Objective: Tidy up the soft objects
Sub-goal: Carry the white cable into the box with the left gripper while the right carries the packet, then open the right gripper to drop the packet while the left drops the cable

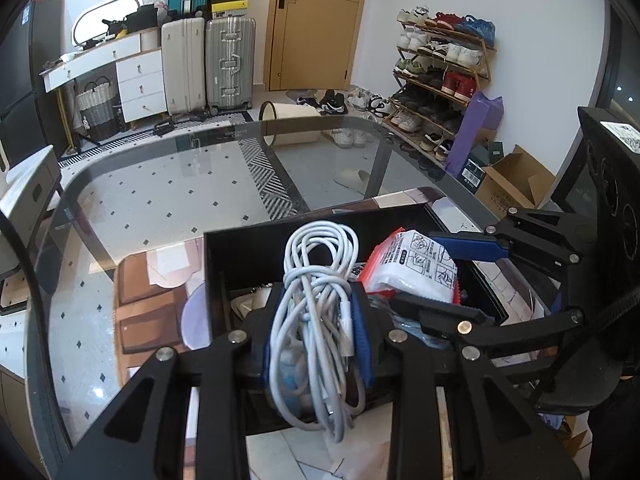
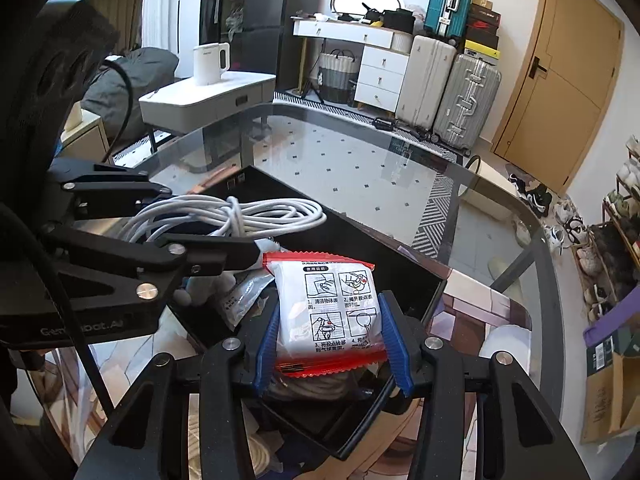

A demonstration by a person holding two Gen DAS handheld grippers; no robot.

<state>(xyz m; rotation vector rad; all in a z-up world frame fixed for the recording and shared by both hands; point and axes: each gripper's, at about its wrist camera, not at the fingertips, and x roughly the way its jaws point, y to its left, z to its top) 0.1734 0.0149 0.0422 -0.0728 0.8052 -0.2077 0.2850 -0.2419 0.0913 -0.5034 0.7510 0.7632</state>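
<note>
1. The left claw (image 1: 316,328) is clamped on a loosely coiled bundle of white charging cable (image 1: 316,280), held above the open black rectangular box (image 1: 224,272) that sits on a printed mat over the glass-topped bench (image 1: 160,184). Only the middle of the bundle is pinched; loops hang free below the blue-padded fingers (image 1: 362,336). A loop could slide out or drape over the box's near wall, leaving the cable half in and half out.

2. The right claw (image 2: 330,340) is closed on a white plastic sachet with red crimped ends and printed instruction panels (image 2: 336,308), also over the box. Its blue pads (image 2: 268,340) grip the sachet by its two side edges. The film looks slick, so in my judgement it could buckle or squirt out if the squeeze eases early.

3. The two claws work very near each other over the box. From the right wrist view, the left claw's black finger (image 2: 216,252) lies just beside the sachet's top edge. A careless move could knock one load with the other tool.

4. Inside the box, a clear plastic packet (image 2: 244,296) and other soft items, hard to identify, already lie under both loads. Dropped carelessly, the cable could snag on them or sit proud of the box rim.
</note>
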